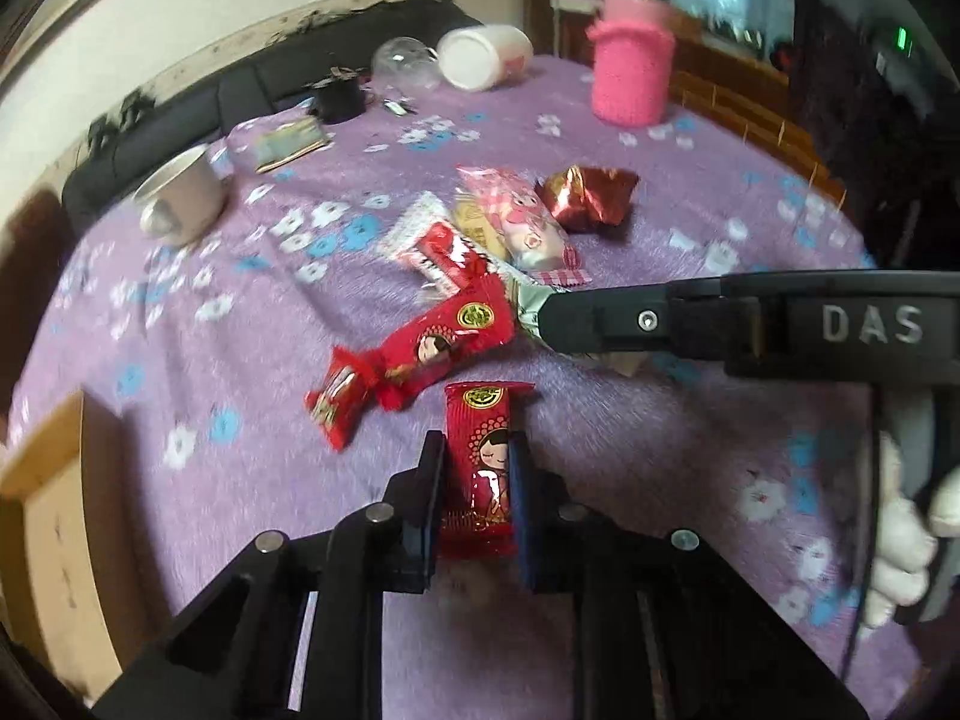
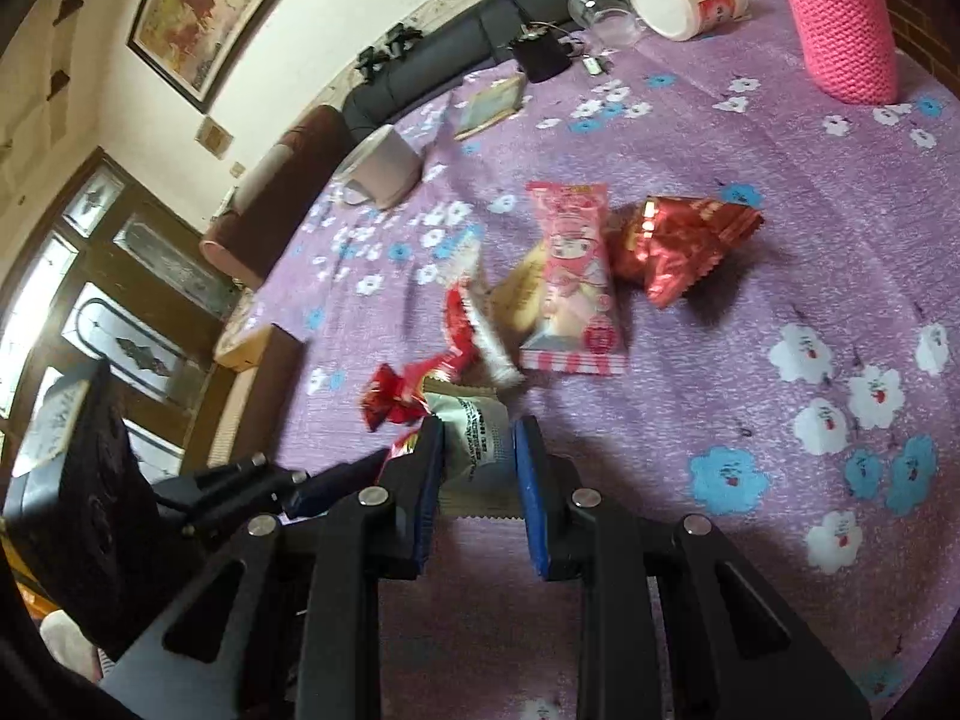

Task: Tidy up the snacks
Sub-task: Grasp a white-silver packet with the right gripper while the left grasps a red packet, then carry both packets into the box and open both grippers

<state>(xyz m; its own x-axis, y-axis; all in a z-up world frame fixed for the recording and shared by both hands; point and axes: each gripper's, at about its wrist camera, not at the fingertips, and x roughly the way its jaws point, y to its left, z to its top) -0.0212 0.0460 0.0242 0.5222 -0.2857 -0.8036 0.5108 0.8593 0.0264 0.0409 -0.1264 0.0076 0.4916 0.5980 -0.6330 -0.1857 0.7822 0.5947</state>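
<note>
My left gripper (image 1: 478, 450) is shut on a red snack packet with a cartoon girl (image 1: 480, 468), held above the purple flowered tablecloth (image 1: 210, 480). My right gripper (image 2: 478, 429) is shut on a silver-white snack packet (image 2: 477, 444); it also shows in the left wrist view (image 1: 543, 324) reaching in from the right. On the cloth lie another red girl packet (image 1: 447, 345), a small red packet (image 1: 339, 396), a red-and-white packet (image 1: 435, 249), a pink cartoon packet (image 2: 573, 276) over a yellow packet (image 2: 522, 291), and a dark red foil packet (image 2: 678, 240).
A wooden box (image 1: 54, 516) stands at the table's left edge. A grey mug (image 1: 180, 198), a tipped white mug (image 1: 483, 54), a glass (image 1: 402, 63), a small black pot (image 1: 339, 96), a framed card (image 1: 288, 144) and a pink knitted bottle cover (image 1: 630, 72) stand at the back.
</note>
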